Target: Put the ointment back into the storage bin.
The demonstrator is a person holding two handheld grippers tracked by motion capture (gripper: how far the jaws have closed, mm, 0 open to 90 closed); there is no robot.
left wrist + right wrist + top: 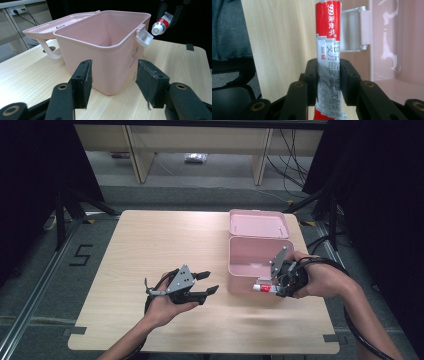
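Note:
A pink plastic box (253,266) stands open on the wooden table (150,245), its lid (260,224) folded back behind it. My right gripper (269,287) hovers at the box's near right corner, shut on a red and silver ointment tube (263,288) with a white cap. In the right gripper view the tube (329,45) sticks out past the pads (348,75) beside the box's latch (354,30). My left gripper (209,283) stands open left of the box with nothing in it. In the left gripper view its jaws (113,72) face the box wall (110,60), and the tube (162,23) hangs past the far corner.
The box's inside (110,32) looks bare. A white handle (50,50) hangs from the lid side. Black curtains and a stand (62,215) flank the table; shelving legs and cables (290,155) lie beyond the far edge.

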